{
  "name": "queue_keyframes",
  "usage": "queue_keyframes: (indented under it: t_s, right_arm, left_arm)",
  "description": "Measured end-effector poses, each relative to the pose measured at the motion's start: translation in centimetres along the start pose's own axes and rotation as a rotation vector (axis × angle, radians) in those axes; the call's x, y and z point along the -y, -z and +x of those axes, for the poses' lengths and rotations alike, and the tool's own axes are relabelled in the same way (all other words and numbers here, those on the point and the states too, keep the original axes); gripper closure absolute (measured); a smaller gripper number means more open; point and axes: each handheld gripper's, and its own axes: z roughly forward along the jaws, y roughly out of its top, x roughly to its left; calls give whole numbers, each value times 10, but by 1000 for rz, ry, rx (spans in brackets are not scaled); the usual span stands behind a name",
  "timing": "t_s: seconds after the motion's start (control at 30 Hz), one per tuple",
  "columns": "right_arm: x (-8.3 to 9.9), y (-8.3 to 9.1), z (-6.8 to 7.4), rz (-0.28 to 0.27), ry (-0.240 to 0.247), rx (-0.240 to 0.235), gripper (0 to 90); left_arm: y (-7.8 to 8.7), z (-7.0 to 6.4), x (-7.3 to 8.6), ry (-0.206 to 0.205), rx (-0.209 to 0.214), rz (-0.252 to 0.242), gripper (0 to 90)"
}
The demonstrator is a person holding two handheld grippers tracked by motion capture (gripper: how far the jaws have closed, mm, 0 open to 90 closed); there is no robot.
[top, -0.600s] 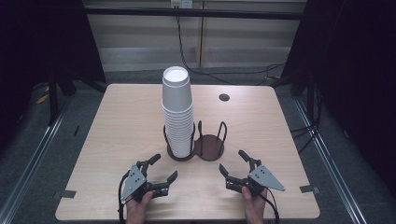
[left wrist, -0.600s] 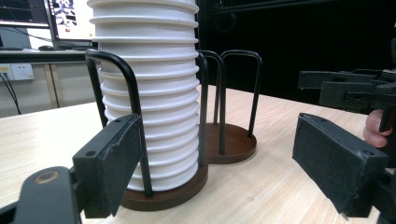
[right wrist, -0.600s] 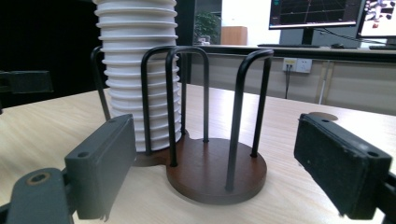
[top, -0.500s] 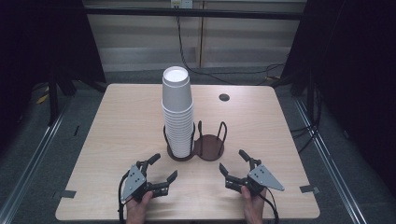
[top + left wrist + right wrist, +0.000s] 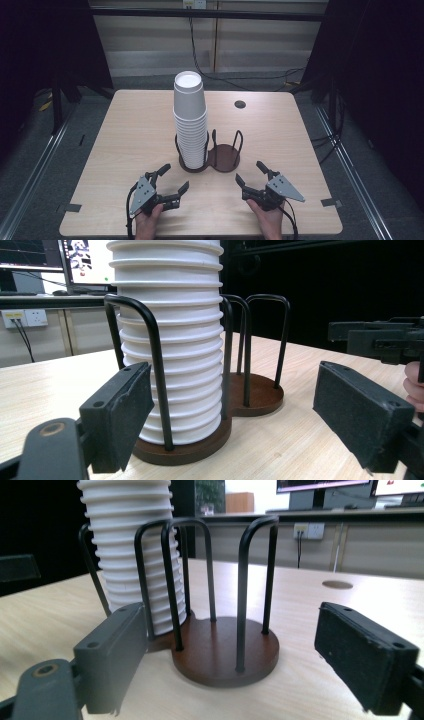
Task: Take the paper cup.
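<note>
High view, ribbed white cup stack [image 5: 190, 120], round brown wire-looped holder [image 5: 224, 156], pale wood table [image 5: 125, 130]

Left claw [image 5: 173, 181] gaping, right claw [image 5: 252, 172] gaping, both hand-held, low, pointing forward

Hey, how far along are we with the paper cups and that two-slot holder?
Nothing looks moved yet: the whole stack of cups stands in one ring of the holder, and the other ring is bare. Nothing is in hand; the left claw and right claw both sit open on the table, short of the holder. Presumably all the cup handling is left.
</note>
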Motion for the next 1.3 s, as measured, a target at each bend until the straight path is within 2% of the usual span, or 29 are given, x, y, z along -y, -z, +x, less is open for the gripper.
queue_keyframes:
  t_s: [0.07,0.17,0.2,0.23,0.3,0.47,0.5,0.6,0.67,0.8,0.93,1.03,1.23,1.27,1.3]
  right_arm:
    - [-1,-1,1,6,0,-18,174]
    - [-10,-4,3,59,9,-45,194]
    - [-13,-4,4,64,16,-54,205]
    - [-13,-4,4,64,16,-54,205]
    - [-19,-5,6,68,12,-79,236]
    - [-26,-12,11,113,30,-137,253]
    - [-27,-12,12,120,24,-146,255]
    - [-31,-13,14,125,11,-161,260]
    - [-36,-13,15,135,5,-167,259]
    - [-46,-14,15,154,4,-176,254]
    - [-60,-18,15,158,-17,-211,246]
    - [-71,-21,16,154,6,-213,217]
    - [-92,-31,19,177,4,-274,207]
    - [-95,-33,19,179,7,-288,207]
    - [-98,-34,19,187,6,-306,208]
  left_arm:
    - [0,1,0,-14,-9,2,160]
    - [0,0,0,3,3,-1,159]
    - [1,1,0,-19,-18,2,159]
    - [0,0,0,-1,0,0,159]
    - [0,1,0,-22,-6,1,159]
    - [0,0,0,-4,-4,-1,159]
    - [0,1,0,-14,-8,1,158]
    - [0,0,0,4,5,-2,157]
    - [1,2,-1,-24,1,3,157]
    - [1,2,0,-24,0,3,159]
    - [1,2,-1,-24,1,4,161]
    - [1,2,-1,-24,1,4,161]
    - [1,2,-1,-25,1,4,162]
    - [1,1,0,-5,-7,2,162]
    - [2,0,0,-2,-17,2,162]
